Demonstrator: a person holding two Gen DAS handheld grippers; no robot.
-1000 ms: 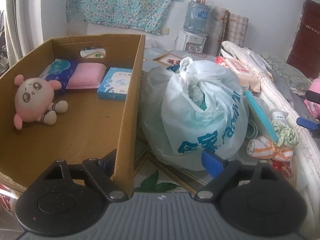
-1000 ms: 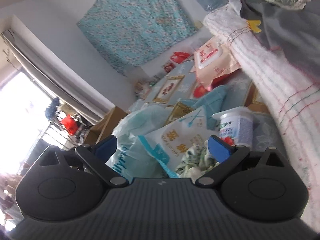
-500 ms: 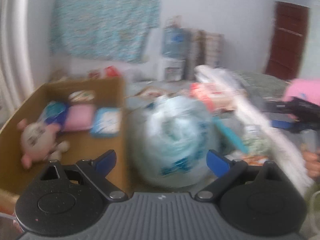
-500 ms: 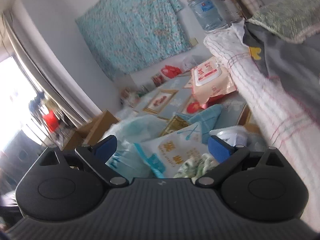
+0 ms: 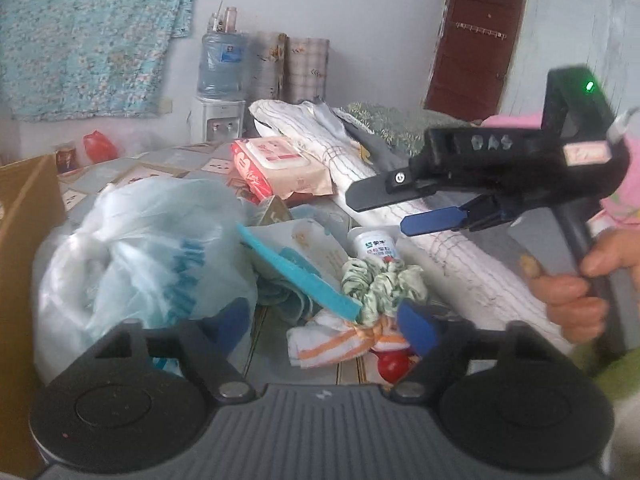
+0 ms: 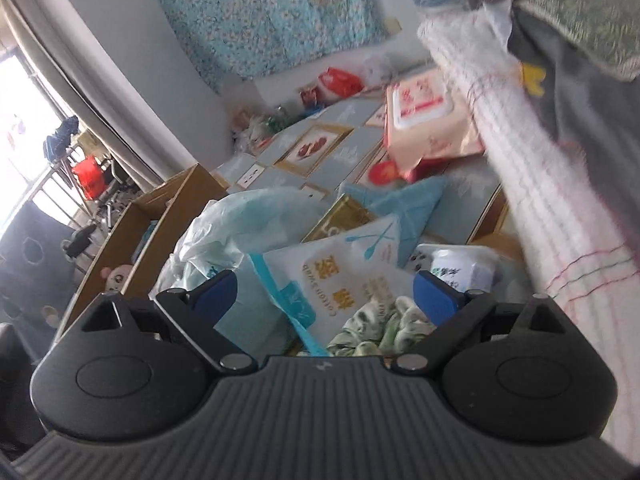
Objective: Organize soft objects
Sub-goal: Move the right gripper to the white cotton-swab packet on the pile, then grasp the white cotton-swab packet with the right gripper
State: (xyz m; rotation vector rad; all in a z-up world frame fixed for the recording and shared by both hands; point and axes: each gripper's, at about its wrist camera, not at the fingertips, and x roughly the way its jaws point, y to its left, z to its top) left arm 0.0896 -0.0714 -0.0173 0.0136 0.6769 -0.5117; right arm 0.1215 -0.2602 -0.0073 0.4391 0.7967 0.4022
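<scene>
A green and white scrunchie [image 5: 382, 282] lies bunched up right in front of the left gripper [image 5: 324, 322], touching a folded white cloth with orange stripes [image 5: 340, 346] just below it.

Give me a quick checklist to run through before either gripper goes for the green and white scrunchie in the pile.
1. Left gripper empty: ok. Its jaws have just been closing, with nothing between them.
2. Right gripper open and empty: ok.
3. Scrunchie in sight and uncovered on top: ok.
4. Room around it: not ok. It touches the striped cloth, the cotton swab pack and the small white jar.
5. Two grippers clear of each other: cannot tell, the right one hangs close above the pile.
6. Space in the cardboard box: cannot tell, only part of its inside shows.
</scene>
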